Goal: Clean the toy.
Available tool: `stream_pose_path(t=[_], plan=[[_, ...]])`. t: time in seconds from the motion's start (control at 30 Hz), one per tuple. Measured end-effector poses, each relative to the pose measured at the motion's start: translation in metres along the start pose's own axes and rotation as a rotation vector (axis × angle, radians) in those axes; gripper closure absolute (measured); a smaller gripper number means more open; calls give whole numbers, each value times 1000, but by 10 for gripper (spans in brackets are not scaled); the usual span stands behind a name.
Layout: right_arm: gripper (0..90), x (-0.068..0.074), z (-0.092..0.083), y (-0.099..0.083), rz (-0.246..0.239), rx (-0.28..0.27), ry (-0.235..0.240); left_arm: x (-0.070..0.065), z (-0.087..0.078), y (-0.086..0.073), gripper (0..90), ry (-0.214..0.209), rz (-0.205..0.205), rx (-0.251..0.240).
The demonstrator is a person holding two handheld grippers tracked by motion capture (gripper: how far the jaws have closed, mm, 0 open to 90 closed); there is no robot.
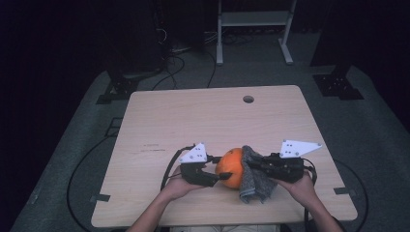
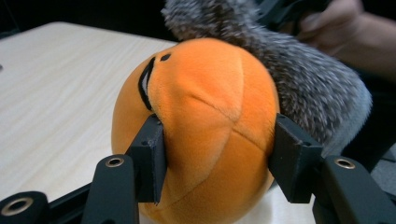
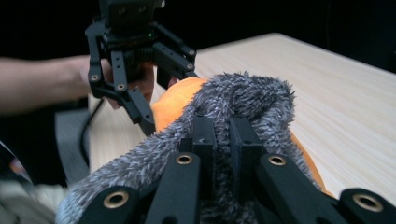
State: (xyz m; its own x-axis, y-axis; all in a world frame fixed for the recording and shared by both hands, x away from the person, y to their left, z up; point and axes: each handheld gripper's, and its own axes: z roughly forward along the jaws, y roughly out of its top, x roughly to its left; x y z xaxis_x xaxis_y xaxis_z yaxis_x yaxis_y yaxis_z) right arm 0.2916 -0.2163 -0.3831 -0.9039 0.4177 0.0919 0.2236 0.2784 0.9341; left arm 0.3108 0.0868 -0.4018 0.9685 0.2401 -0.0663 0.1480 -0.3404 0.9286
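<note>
Left gripper view is showing the left gripper (image 2: 217, 154) squeezing the orange plush ball (image 2: 205, 116) between partly closed pads. The right gripper (image 3: 223, 140) is pinching the grey sock (image 3: 243, 102), jaws nearly together, against the ball above the table (image 1: 203, 116).

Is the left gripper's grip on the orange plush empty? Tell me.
No, the left gripper has both pads pressed into the orange plush, denting its sides.

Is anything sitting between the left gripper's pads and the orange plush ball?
Nothing visible. The left gripper has both pads pressed straight into the orange plush ball. The grey fuzzy cloth drapes over the ball's far side, pinched in the right gripper, clear of those pads.
</note>
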Motion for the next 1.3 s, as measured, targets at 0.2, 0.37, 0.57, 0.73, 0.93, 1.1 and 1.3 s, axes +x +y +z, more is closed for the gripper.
stream_pose_path(t=[0.2,0.37,0.57,0.73,0.93,1.1,1.3], plan=[[822,-4,17,6,16,-9,13,0,-17,8,438,48,24,55],[823,4,33,1,9,29,11,7,-20,6,457,87,-10,136],[823,23,39,13,-72,18,20,6,-15,4,464,50,-59,135],[821,8,46,1,-57,94,-36,5,-3,-13,305,106,15,113],[817,-8,43,-7,-3,75,-48,18,3,-23,123,111,1,95],[818,-14,44,-12,33,63,-52,20,4,-31,255,121,-11,67],[822,0,37,-1,-2,25,-21,19,-2,-23,422,132,-83,59]])
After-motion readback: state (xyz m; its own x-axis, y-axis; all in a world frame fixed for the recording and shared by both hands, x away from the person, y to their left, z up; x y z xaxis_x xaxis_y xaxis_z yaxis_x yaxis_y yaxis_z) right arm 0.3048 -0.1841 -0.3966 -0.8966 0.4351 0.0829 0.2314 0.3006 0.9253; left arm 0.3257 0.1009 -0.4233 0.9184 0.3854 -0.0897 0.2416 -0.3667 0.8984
